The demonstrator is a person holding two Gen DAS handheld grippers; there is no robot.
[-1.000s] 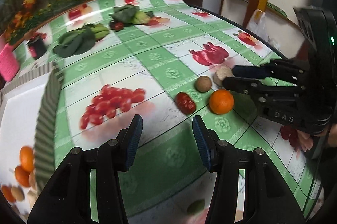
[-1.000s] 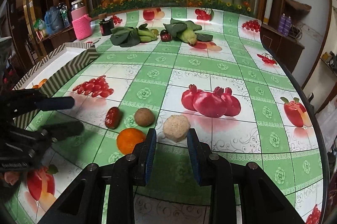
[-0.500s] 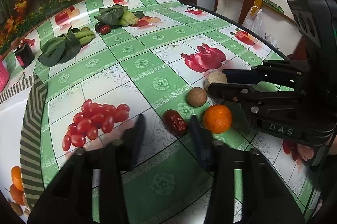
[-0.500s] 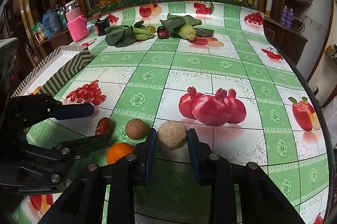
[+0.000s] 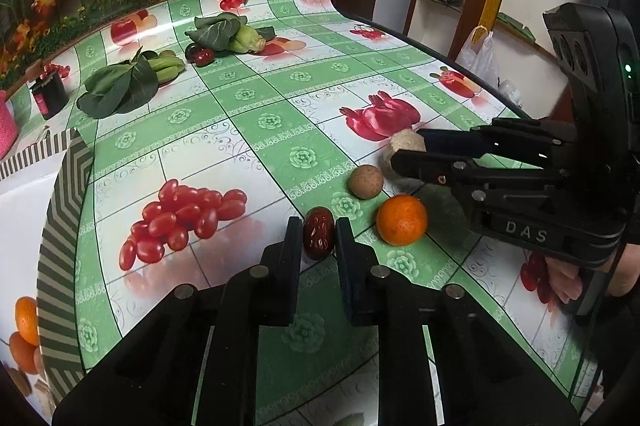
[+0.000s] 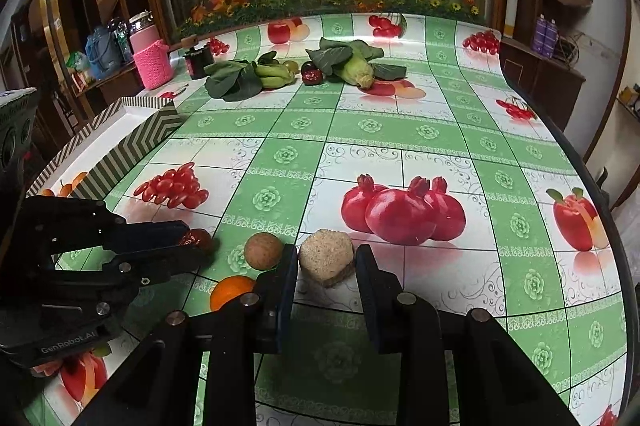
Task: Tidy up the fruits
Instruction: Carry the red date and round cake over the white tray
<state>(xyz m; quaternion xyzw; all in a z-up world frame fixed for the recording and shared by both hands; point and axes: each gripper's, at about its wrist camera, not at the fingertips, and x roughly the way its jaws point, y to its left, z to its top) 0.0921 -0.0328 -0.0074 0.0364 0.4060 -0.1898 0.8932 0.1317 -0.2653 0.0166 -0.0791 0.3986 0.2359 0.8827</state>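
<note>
- Four small items are laid close together on the green-checked tablecloth (image 5: 192, 130): a red date (image 5: 319, 233), a round brown fruit (image 5: 365, 181), an orange (image 5: 401, 220) and a pale, rough beige lump (image 6: 327, 257).
- The left gripper (image 5: 317, 238) is seen pressed in on the date, one pad against each flank; the date is still resting on the cloth.
- The date's long axis is judged to run nearly along the line of the left fingers, pointing away from the camera, so it is gripped across its narrow width.
- The right gripper (image 6: 326, 264) is held part-way spread around the beige lump. Small gaps are visible between its pads and the lump, so no pinch is judged there yet.
- From the left gripper the orange lies just to the right and the brown fruit just beyond it, both close to the date but apart from it.
- A box with a zigzag-striped rim (image 5: 64, 210) is seen to the left, well apart from the cluster, with oranges already inside; it is much nearer to the left hand than to the right.
- The coming move is judged to be a lift of the date, followed by a carry leftward over that rim; the striped wall must be cleared.
- Leafy greens and corn at the far end are left untouched.
</note>
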